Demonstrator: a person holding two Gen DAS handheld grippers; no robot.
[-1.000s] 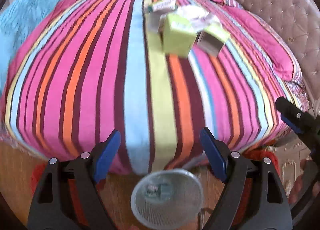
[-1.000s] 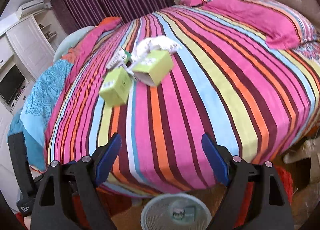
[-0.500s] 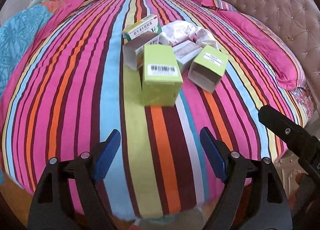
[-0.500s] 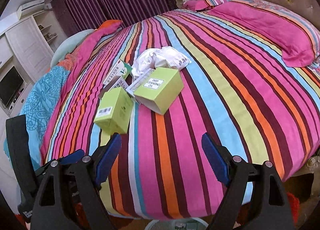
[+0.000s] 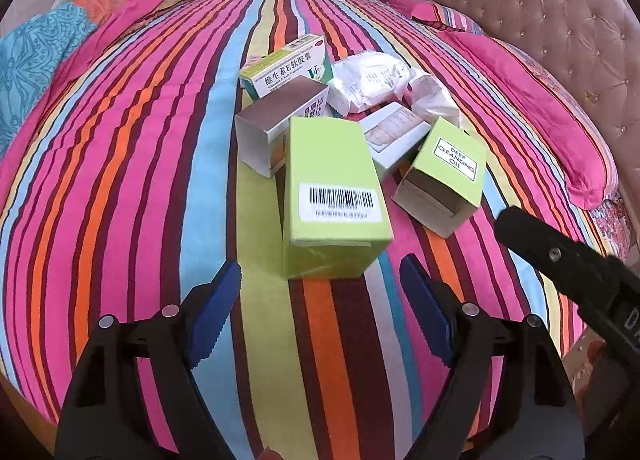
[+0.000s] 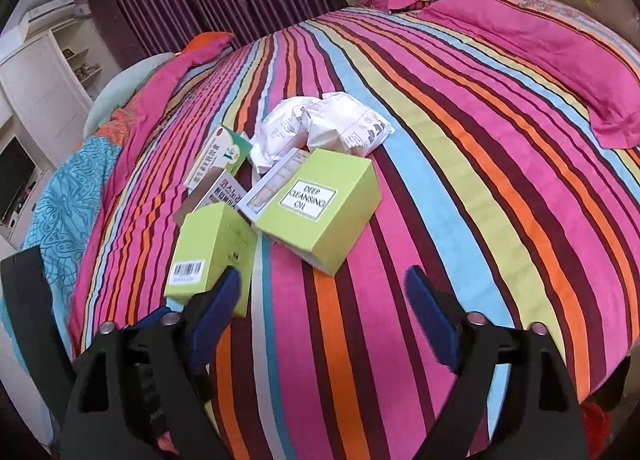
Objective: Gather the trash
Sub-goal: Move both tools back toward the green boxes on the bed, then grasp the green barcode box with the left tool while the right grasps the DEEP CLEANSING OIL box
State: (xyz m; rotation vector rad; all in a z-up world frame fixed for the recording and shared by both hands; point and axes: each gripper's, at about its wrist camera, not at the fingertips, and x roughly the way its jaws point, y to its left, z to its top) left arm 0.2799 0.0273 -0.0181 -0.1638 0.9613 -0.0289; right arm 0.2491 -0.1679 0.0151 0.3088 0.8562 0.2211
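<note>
- The trash is a small heap in the middle of the striped bed (image 5: 120,164): a tall green box (image 5: 332,188) with a barcode, a second green box (image 5: 448,172) that says "DEEP CLEANSING OIL", a silver box (image 5: 276,124), a white and green box (image 5: 288,66), a flat white box (image 5: 394,132) and crumpled white wrappers (image 5: 376,80).
- The tall green box lies nearest. It sits just ahead of the left gripper (image 5: 320,308), right in line with the gap between the blue pads.
- Its long side points away from the left gripper, so the narrow width faces the pads. I think that makes an easy pinch.
- The left gripper is spread wide and holds nothing.
- The right gripper (image 6: 324,300) is spread wide too, and its jaws have just been opening more. Nothing is between them.
- The cleansing oil box (image 6: 320,208) lies just ahead of the right gripper. It rests tilted on the flat white box.
- In the right view, the left pad covers a corner of the tall green box.
- Hard to see: the flat white box is half hidden under the other boxes. The small print on the wrappers is too tiny to read.
- No bin shows in either view.
</note>
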